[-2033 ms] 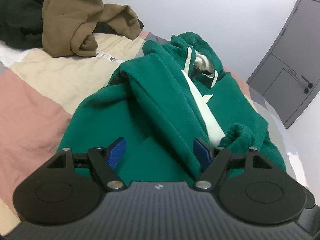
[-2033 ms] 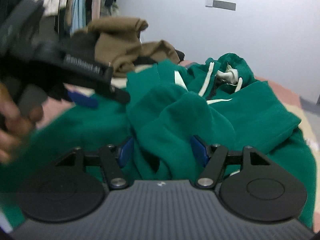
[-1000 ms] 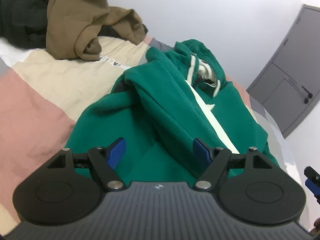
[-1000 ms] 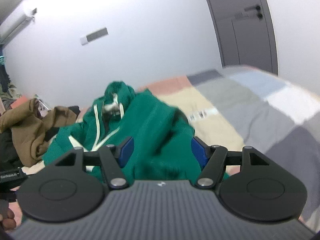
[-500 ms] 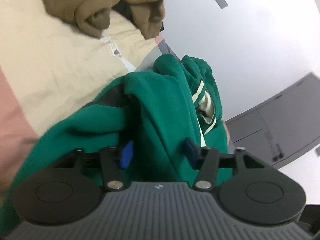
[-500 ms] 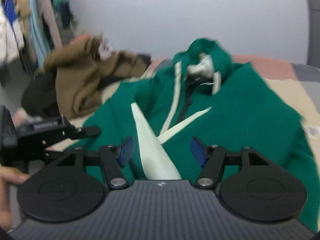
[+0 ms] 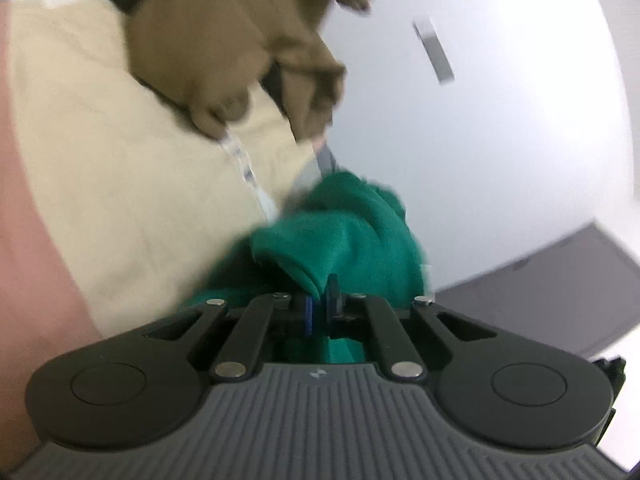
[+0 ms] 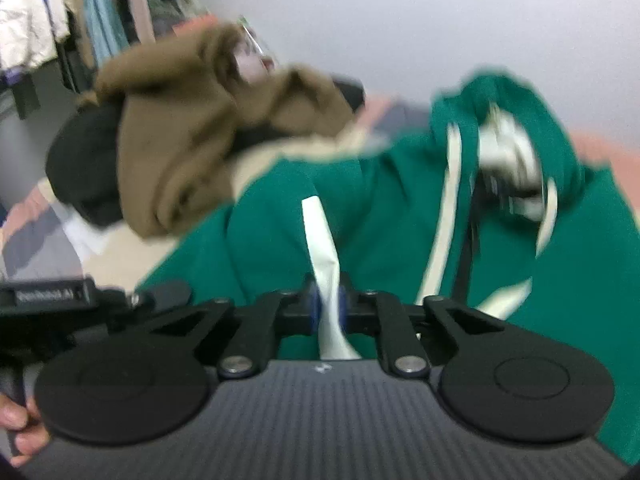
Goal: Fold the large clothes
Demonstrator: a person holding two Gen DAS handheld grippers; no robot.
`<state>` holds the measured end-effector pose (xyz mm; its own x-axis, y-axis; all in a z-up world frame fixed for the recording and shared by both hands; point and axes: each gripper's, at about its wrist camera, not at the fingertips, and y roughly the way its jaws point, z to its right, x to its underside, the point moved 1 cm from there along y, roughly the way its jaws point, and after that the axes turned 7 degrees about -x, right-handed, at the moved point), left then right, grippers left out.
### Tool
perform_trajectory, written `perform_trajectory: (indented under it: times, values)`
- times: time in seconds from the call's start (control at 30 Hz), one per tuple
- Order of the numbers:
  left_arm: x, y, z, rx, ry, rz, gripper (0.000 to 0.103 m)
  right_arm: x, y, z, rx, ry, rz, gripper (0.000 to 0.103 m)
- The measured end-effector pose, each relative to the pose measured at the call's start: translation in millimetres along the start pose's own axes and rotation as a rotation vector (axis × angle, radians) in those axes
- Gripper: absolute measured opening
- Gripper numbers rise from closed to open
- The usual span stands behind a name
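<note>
- The left gripper (image 7: 319,312) sits at the bottom of its own view with its blue pads drawn together, clamped on a fold of the green hoodie (image 7: 344,240); green fabric bulges out just past the fingertips and also shows beneath them.
- The right gripper (image 8: 328,308) is likewise clenched, its pads pinching the cream stripe (image 8: 320,248) of the same hoodie, which runs up and away from the fingertips.
- In the right wrist view, the body of the left gripper shows at the lower left edge, dark and blurred, with part of a person's hand (image 8: 20,424) wrapped around its handle.
- The hoodie lies spread on the bed, covering most of the middle of the right wrist view; its hood (image 8: 516,120), with a pale lining and cream drawstrings, lies at the far right end.
- The patchwork bedspread (image 7: 120,184) shows cream and pink panels to the left of the hoodie in the left wrist view.
- Farther back on the bed rests a crumpled brown garment (image 8: 192,128), lying against a black garment (image 8: 80,164).
- Behind everything stand a white wall (image 7: 500,140) and a grey door (image 7: 560,292); hanging clothes (image 8: 80,8) fill the far left corner in the right wrist view.
</note>
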<state>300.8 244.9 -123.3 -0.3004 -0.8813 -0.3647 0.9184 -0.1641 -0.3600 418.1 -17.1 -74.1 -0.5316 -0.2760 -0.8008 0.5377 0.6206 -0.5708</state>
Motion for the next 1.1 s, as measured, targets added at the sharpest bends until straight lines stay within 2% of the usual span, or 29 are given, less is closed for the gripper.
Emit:
perform_trajectory:
  times: [0.13, 0.27, 0.37, 0.5, 0.6, 0.83, 0.93, 1.1]
  values:
    - [-18.4, -9.6, -14.3, 0.042, -0.078, 0.038, 0.006, -33.2, -7.6, -9.9, 0.018, -0.011, 0.106, 0.009]
    - [-26.5, -8.8, -14.6, 0.001, -0.063, 0.057, 0.006, -45.3, 23.9, -14.1, 0.076, -0.064, 0.072, 0.009]
    - [-27.7, -5.2, -20.1, -0.059, -0.035, 0.062, 0.006, -39.0, 59.1, -12.1, 0.098, -0.076, 0.022, 0.01]
    - [-29.1, 4.4, -31.9, -0.143, 0.005, 0.063, 0.006, -22.9, 93.1, -8.7, 0.084, -0.086, 0.003, 0.011]
    - [-27.7, 9.1, -38.1, -0.174, 0.032, 0.054, 0.006, -7.9, 112.0, -2.9, 0.08, -0.072, -0.005, 0.012]
    - [-29.0, 11.5, -25.0, -0.224, 0.13, 0.049, 0.007, -0.2, 111.5, 7.2, 0.066, -0.022, 0.007, 0.019]
    - [-28.1, 7.9, -14.1, -0.253, 0.174, 0.045, 0.013, -3.3, 99.3, 10.6, 0.059, 0.001, 0.008, 0.023]
    - [-19.5, -9.1, 6.3, -0.289, 0.27, 0.063, 0.036, -0.7, 63.3, 18.2, 0.063, 0.033, 0.037, 0.033]
